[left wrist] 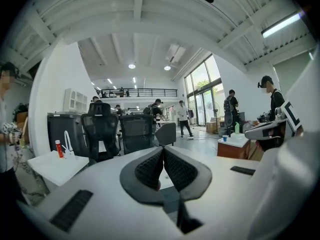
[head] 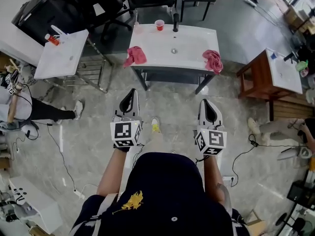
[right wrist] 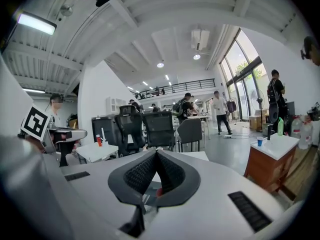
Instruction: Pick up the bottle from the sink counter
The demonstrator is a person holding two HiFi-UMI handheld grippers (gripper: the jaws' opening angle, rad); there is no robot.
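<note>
Left gripper [head: 132,93]: jaws pressed together tip to tip, nothing between the pads. Right gripper [head: 204,103]: same story, shut tight and empty. Each gripper's own view shows the ribbed pads meeting in a closed point.

The person holds both out in front of the body, side by side and roughly level, noses aimed at the sink counter [head: 194,41] straight ahead. They hang over bare floor [head: 172,102], well apart from the counter's front edge. That reads as an approach pose, with nothing in reach yet and so no cause to open. Whichever gripper makes the pick will need its jaws spread before it gets there.

Now the prize. The bottle [head: 137,27] looks to stand at the counter's back left corner, left of the red cup [head: 159,24] and the black faucet [head: 175,22]. It's a pale, see-through shape against the white top, seemingly upright, too small here to read a cap or label. A clear, light bottle could slip or tip, I'd judge, so a square grip on the body seems wise.

Two pink cloths [head: 136,56] sit on the front corners, clear of it. A red bottle [head: 53,38] and a green bottle [head: 301,65] sit on side counters, but the stance points at the middle one
</note>
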